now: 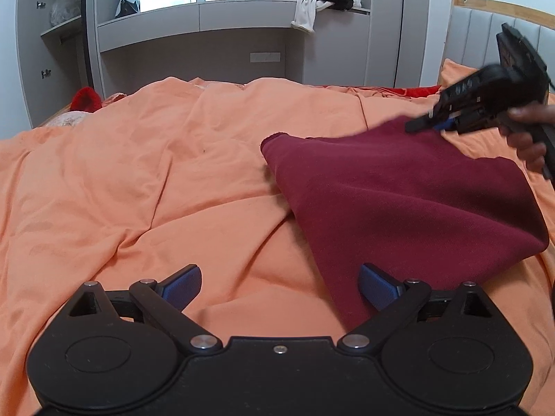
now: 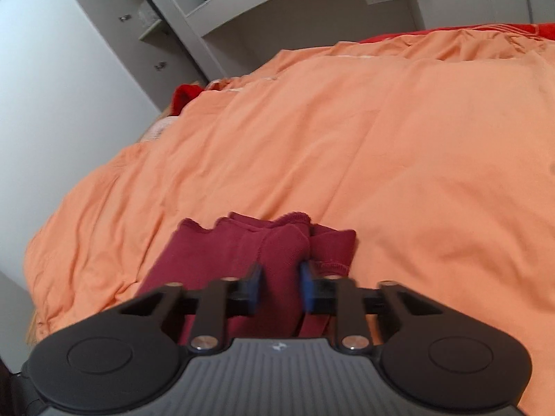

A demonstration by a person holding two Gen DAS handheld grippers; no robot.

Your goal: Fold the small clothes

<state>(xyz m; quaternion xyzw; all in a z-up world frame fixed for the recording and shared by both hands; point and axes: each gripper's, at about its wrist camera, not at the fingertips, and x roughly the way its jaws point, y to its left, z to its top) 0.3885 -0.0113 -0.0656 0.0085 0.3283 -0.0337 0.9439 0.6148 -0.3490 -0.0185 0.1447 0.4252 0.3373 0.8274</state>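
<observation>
On the bed, spread with an orange duvet, lies a maroon garment, right of centre in the left wrist view. It runs as a broad band from a near corner beside the left gripper up and away to the far right, where the right gripper meets its raised far edge. That far edge hangs lifted off the duvet, so the cloth slopes down toward the near side.

The right gripper's own camera shows its jaws drawn close together on a bunched fold of the maroon cloth, with several layered hems fanning out just beyond the blue pads. The cloth fills the gap between the pads, and it reads as a pinch on that bundle. A hand holds this gripper at the right edge.

The left gripper's jaws stand spread wide with nothing between them, only duvet below. The garment's near corner lies just beside and partly behind the right-hand pad, slightly off to the right of the jaws' centre line.

The relation that matters is this: the garment's long axis runs from the free near corner by the left jaws to the gripped far edge, so the left gripper is much the nearer one to the loose end. A short shift to the right would probably put that corner between its pads.
</observation>
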